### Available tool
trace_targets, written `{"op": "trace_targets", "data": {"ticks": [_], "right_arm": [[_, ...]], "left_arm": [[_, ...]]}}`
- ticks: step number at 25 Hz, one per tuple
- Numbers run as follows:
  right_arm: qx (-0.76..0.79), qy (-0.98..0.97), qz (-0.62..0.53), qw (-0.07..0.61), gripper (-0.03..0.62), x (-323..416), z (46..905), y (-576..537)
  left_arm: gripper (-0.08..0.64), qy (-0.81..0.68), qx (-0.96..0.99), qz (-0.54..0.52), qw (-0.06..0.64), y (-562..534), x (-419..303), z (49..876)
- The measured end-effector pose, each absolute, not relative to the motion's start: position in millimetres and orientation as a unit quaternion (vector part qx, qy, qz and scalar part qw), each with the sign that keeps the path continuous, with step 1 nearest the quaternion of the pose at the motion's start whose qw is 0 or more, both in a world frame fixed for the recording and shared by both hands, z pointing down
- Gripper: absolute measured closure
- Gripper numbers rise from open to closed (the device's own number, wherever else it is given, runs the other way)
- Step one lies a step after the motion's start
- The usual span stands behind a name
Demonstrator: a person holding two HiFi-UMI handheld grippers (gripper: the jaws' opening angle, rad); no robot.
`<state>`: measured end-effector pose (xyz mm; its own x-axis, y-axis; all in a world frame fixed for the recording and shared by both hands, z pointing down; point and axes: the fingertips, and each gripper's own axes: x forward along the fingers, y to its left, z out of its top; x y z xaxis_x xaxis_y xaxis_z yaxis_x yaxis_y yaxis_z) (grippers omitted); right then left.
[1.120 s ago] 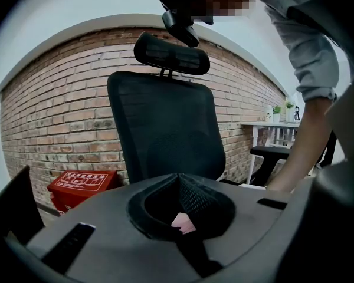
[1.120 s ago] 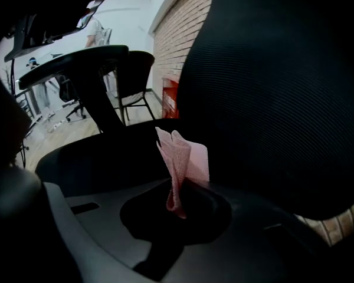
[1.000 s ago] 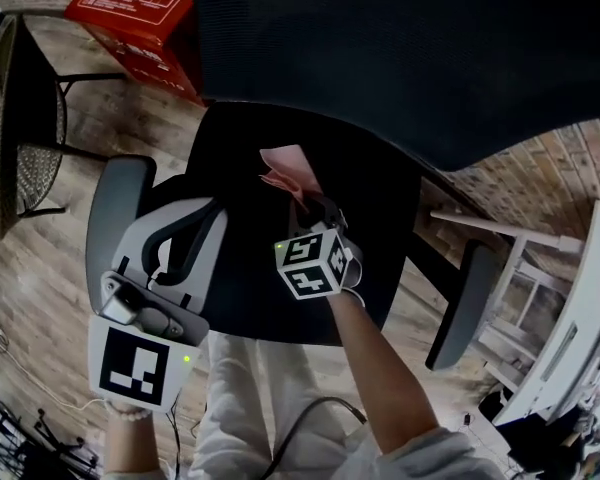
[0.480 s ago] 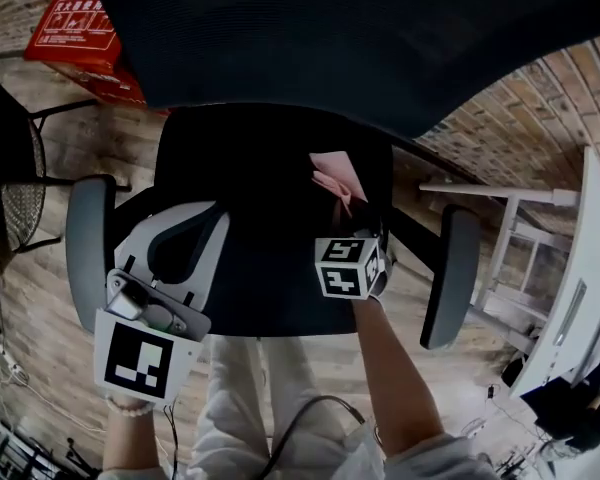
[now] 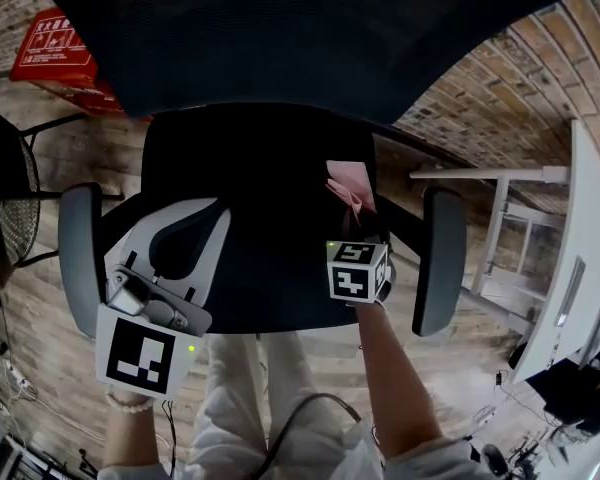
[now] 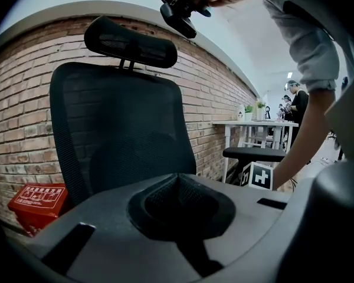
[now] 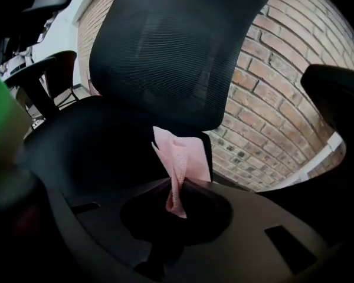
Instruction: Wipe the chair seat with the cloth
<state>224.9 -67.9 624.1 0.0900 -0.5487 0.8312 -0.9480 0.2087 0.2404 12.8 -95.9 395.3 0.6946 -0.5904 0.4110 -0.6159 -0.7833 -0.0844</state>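
The black chair seat fills the middle of the head view, under the mesh backrest. A pink cloth lies bunched on the seat's right side, close to the right armrest. My right gripper is shut on the cloth's near end; in the right gripper view the cloth stands up out of the shut gripper. My left gripper hovers over the seat's left front. Seen in the left gripper view, it is shut with nothing in it.
The left armrest flanks the seat. A red box stands on the wooden floor at the back left, and another dark chair at the far left. A white table stands at the right, by a brick wall.
My right gripper has dragged the cloth rightward across the seat, from near the middle to the right side. The left gripper has stayed roughly where it was.
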Motion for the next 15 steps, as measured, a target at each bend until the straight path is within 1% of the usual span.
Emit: {"op": "trace_targets", "data": {"ticks": [6,15], "right_arm": [[0.559,-0.658,0.237,0.445,0.538,195.5,629.5,-58.4],[0.486,-0.711,0.231,0.454,0.538,108.6,639.2,-54.2]], "left_arm": [[0.541,-0.343,0.913,0.219,0.024,-88.9,-8.9,391.2],[0.541,-0.405,0.886,0.219,0.047,-79.0,-75.8,388.7]]}}
